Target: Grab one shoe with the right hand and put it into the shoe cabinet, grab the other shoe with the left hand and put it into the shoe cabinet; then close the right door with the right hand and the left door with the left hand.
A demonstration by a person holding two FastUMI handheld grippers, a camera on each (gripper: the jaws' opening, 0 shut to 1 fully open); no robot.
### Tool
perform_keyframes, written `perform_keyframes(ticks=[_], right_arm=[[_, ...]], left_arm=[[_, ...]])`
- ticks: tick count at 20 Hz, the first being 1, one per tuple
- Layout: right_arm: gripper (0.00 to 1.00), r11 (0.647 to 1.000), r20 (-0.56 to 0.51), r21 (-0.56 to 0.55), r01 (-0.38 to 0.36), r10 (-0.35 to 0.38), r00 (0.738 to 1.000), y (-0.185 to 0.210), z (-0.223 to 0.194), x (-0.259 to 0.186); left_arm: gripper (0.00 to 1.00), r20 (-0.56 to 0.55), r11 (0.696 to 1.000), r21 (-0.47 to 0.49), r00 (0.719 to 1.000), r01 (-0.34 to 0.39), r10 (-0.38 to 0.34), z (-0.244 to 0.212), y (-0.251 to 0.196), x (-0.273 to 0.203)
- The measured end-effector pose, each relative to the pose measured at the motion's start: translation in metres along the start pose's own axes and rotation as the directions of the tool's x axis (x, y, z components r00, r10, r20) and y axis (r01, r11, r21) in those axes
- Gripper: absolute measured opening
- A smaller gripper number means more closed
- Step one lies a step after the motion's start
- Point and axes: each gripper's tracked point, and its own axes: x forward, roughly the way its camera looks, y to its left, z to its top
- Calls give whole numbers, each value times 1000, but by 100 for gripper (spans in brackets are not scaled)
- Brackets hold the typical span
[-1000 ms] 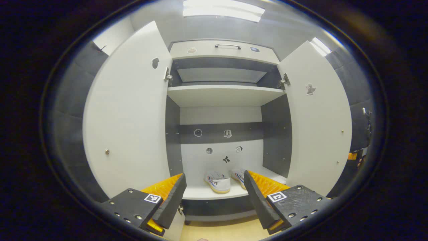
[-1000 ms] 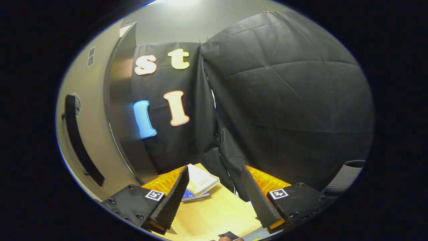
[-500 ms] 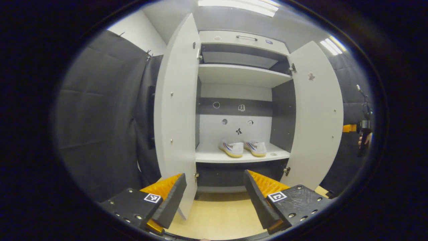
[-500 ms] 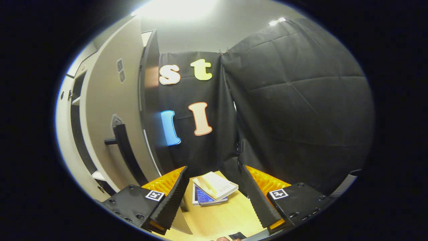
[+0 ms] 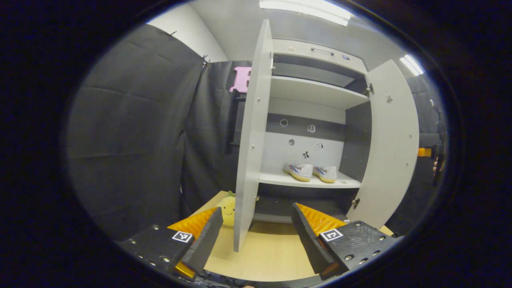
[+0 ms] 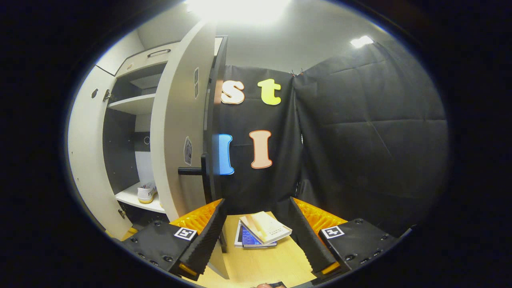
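Jaws wide apart on the left gripper (image 5: 256,236), nothing between the fingers, and it hangs in front of the shoe cabinet (image 5: 316,90) w/ the floor (image 5: 268,256) below. Left door (image 5: 250,152) stands open, seen nearly edge-on just ahead of the gripper. Right door (image 5: 390,144) open too, swung out wide. Both shoes are inside on the lower shelf (image 5: 308,182): one shoe (image 5: 298,171) and the other shoe (image 5: 326,173) side by side, toes pointing out. A yellow plush toy (image 5: 227,208) sits on the floor just beside the left door's bottom edge.

Over to the right gripper (image 6: 256,236): jaws spread there as well, empty, hovering beside the right door's outer face, near its dark handle (image 6: 196,171). Past the door edge, a shoe shows on the shelf. Between the fingers, farther off, a stack of books (image 6: 260,232) lies on the floor.
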Motion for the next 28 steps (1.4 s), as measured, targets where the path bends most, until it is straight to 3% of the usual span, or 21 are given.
perform_keyframes(ticks=[7,11,23,24,25,26,28], right_arm=[[97,1000,-12,31,1,-1,1000,12,0,-4],[97,999,-15,23,-43,43,999,31,1,-10],[97,963,13,43,-265,264,964,130,-2,-12],[92,958,16,49,-281,280,960,140,-2,-11],[97,953,16,52,-300,299,954,151,-2,-7],[92,946,16,54,-320,320,947,160,-3,-5],[97,937,9,63,-344,344,939,176,-4,-1]], left_arm=[[99,11,998,-22,998,-55,55,1,18,-6],[99,26,996,-24,996,-84,85,5,24,-6],[100,4,987,-21,987,-158,158,5,37,-26],[100,5,985,-13,985,-172,172,5,40,-28],[100,7,983,-9,983,-182,182,6,43,-29],[100,8,982,-9,982,-191,191,6,45,-30],[99,6,979,-11,979,-203,203,7,48,-33]])
